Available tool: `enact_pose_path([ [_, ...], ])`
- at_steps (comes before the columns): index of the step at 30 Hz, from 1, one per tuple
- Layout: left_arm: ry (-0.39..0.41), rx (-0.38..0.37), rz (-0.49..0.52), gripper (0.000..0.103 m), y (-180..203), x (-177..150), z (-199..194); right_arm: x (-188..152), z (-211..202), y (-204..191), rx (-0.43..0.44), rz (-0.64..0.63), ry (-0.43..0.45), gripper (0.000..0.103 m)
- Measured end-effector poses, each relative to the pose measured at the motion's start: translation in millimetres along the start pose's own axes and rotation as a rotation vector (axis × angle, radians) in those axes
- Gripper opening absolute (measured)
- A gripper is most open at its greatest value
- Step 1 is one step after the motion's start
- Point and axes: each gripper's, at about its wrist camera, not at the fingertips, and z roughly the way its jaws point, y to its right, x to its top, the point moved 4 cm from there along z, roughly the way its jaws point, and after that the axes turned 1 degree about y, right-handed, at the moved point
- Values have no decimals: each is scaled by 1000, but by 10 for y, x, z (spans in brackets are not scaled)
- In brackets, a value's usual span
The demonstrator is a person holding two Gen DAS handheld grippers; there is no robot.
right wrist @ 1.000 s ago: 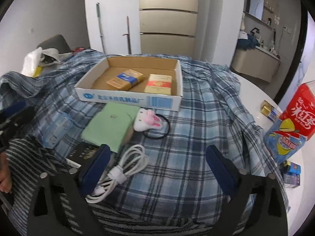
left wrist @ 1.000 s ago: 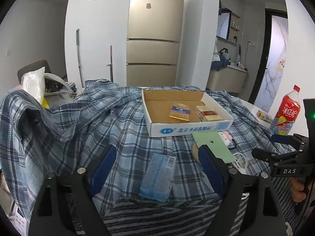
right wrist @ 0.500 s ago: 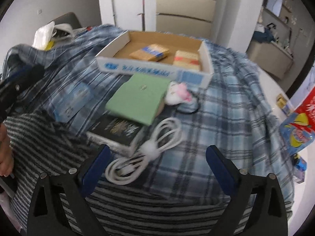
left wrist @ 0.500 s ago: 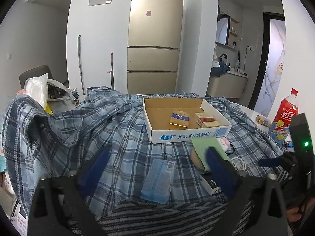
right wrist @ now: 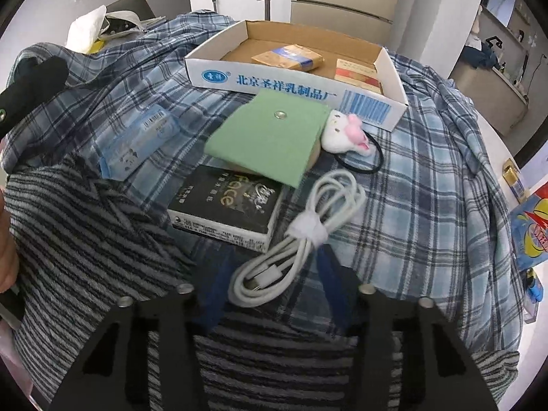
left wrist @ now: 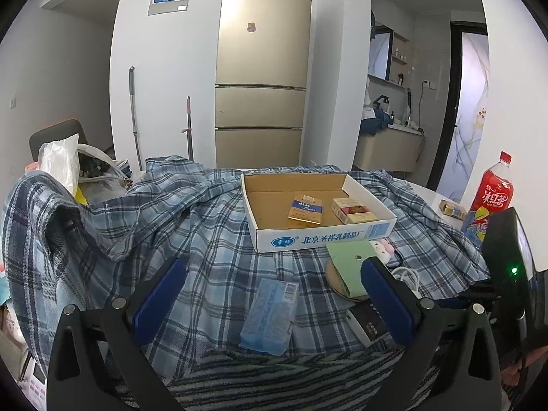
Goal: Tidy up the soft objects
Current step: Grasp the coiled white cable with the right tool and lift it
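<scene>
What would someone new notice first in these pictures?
Probably the white cardboard tray on the plaid cloth, with two packets inside. Nearer, in the right wrist view, the right tool is closing around a coiled white cable, beside a black box partly under a green pouch.

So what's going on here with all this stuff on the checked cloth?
A person is tidying with a gripper in each hand. The right gripper is closing its fingers around the coiled white cable. The left gripper hangs open over a blue packet. Two packs already lie in the cardboard box.
</scene>
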Motion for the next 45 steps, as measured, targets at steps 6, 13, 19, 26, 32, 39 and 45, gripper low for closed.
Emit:
enact_pose_path([
  [6,-4,1,-5,103,-10,-2,-3,-58,-108,308,-55,35,-5,36],
  [13,-11,3,-26,103,-57,-2,18,-62,-195,623,-82,113,15,36],
  [19,-14,1,-22,103,-58,-7,30,-17,-231,564,6,81,55,36],
  [26,-21,-1,-11,103,-24,-23,51,-60,-27,439,22,28,-11,36],
  [32,-30,-6,-1,103,-5,-33,73,-19,-3,497,19,42,-2,36],
  [39,-38,-8,-5,103,-5,-43,91,183,-31,429,15,-35,42,36],
  [45,-46,-12,-9,103,-8,-49,107,181,136,411,50,-33,6,34],
])
